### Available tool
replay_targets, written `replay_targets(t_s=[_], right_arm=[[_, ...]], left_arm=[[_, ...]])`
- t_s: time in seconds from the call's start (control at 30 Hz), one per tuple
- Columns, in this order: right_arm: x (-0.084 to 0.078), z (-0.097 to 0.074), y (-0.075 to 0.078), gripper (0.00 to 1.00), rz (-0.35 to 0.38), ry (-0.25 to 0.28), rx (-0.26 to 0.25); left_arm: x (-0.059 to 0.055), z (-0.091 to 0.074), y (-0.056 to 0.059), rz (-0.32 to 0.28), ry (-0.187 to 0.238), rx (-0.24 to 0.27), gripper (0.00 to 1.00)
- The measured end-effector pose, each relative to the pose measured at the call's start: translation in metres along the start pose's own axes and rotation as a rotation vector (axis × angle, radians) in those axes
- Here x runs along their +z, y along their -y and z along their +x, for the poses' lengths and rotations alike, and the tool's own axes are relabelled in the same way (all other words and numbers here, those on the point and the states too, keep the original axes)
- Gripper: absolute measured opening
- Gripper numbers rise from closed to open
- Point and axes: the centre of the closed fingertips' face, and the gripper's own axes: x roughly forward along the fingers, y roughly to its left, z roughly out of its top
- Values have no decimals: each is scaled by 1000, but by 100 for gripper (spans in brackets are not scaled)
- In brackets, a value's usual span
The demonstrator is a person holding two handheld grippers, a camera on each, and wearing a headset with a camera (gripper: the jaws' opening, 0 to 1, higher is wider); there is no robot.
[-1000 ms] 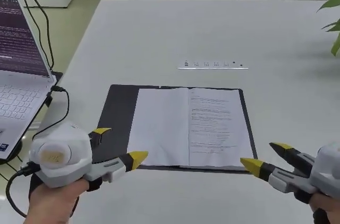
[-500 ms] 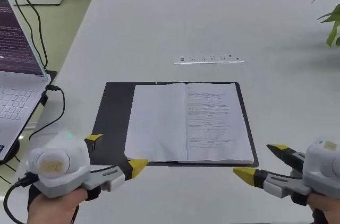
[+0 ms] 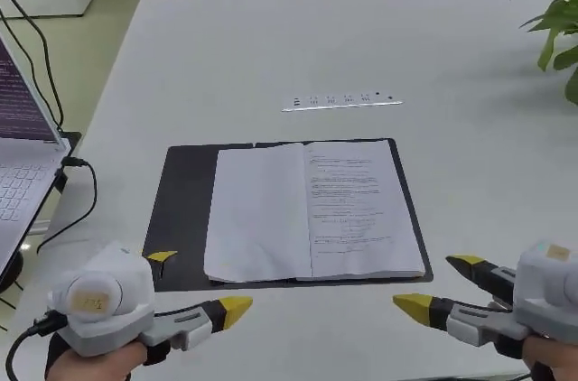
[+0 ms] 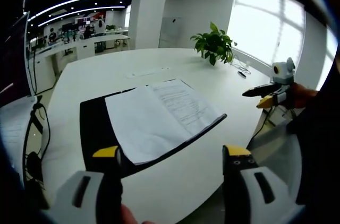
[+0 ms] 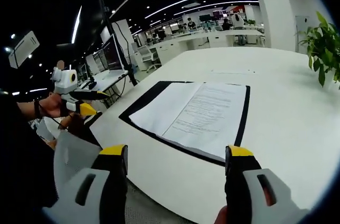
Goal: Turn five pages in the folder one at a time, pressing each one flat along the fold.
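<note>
Head view: folder (image 3: 298, 209) btwn L tongs (image 3: 200, 283), R tongs (image 3: 439, 282) (both agape).

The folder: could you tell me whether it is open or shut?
Open: the folder lies flat, with a blank page on its left half and a printed page on its right.

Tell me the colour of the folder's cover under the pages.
The folder cover is black; the head view shows it best.
</note>
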Motion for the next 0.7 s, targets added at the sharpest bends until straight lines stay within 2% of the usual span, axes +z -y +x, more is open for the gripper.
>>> replay_targets(t_s=[0.2, 0.43, 0.6, 0.7], right_arm=[[-2, -4, 3, 78, 14, -5, -7], [-2, -7, 7, 78, 29, -5, -11], [-3, -8, 10, 78, 30, -9, -12], [-5, -8, 12, 78, 27, -24, -11]], left_arm=[[2, 8, 6, 23, -26, -33, 77], [9, 20, 12, 49, -39, -69, 76], [14, 34, 21, 41, -47, -115, 75], [15, 45, 28, 61, -60, -137, 75]])
